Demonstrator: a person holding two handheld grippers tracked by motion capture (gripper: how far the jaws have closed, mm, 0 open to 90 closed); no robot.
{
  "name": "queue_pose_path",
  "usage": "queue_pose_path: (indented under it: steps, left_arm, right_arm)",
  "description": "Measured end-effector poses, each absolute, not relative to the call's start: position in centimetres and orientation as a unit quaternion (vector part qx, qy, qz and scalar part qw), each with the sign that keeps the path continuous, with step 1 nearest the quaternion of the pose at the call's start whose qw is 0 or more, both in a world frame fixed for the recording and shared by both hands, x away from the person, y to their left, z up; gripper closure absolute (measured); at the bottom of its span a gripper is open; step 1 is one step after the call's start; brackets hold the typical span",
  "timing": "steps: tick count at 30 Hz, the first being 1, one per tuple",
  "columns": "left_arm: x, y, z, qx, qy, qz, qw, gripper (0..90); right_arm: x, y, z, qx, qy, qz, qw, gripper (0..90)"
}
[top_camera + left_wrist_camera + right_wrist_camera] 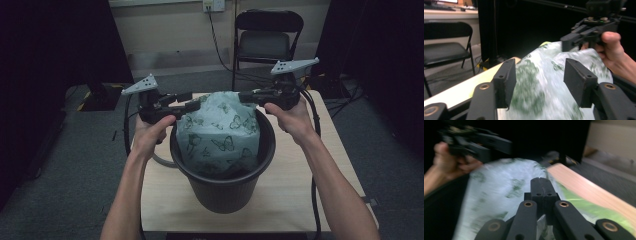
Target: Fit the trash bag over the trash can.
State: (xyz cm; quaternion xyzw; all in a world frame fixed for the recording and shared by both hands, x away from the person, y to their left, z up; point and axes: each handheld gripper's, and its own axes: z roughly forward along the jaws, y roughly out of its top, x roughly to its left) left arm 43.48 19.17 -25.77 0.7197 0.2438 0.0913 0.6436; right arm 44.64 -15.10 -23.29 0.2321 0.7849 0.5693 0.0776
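You're fitting the butterfly-print bag (pixel 220 131) into the black bin (pixel 223 187). Your right gripper (pixel 541 185) pinches its film shut; your left gripper (pixel 537 80) stands open astride it. Next, stretch the mouth over the rim.

Light wood counter (pixel 300 200) on grey carpet floor (pixel 65 190). Black bin (pixel 225 192) stands directly on it, roughly centred, a bit toward the near edge and left side. A cable loop (pixel 162 161) lies beside the bin's left.
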Motion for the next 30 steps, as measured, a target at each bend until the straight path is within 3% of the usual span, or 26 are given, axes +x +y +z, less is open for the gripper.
queue_pose_path:
  steps: [11, 12, 13, 16, 17, 18, 23, 30]
  left_arm:
    - [42.8, 16.9, -22.6, 0.719, 0.181, 0.114, 0.661, 31.7]
    - [42.9, 16.5, -22.4, 0.722, 0.181, 0.113, 0.659, 33.3]
    - [42.9, 16.5, -22.4, 0.722, 0.181, 0.113, 0.659, 40.9]
    - [42.6, 16.5, -22.5, 0.729, 0.160, 0.121, 0.654, 77.7]
    - [42.6, 16.5, -22.5, 0.729, 0.160, 0.121, 0.654, 85.8]
    - [42.2, 16.9, -22.7, 0.727, 0.154, 0.123, 0.658, 89.6]
    - [41.9, 17.8, -23.4, 0.725, 0.162, 0.129, 0.657, 90.0]
    - [41.5, 18.9, -23.9, 0.711, 0.154, 0.123, 0.675, 90.0]
  right_arm:
    - [41.8, -12.3, -18.8, 0.166, 0.766, 0.616, 0.081, 90.0]
    - [41.7, -11.6, -18.4, 0.157, 0.765, 0.620, 0.078, 90.0]
    - [41.7, -11.6, -18.4, 0.157, 0.765, 0.620, 0.078, 90.0]
    - [41.6, -10.9, -18.4, 0.149, 0.765, 0.622, 0.078, 87.9]
    - [41.6, -10.9, -18.4, 0.149, 0.765, 0.622, 0.078, 87.9]
    - [41.6, -11.2, -18.6, 0.160, 0.760, 0.624, 0.088, 73.9]
    - [42.6, -13.6, -19.5, 0.199, 0.734, 0.644, 0.086, 56.4]
    - [44.6, -16.3, -22.1, 0.255, 0.725, 0.632, 0.097, 42.8]
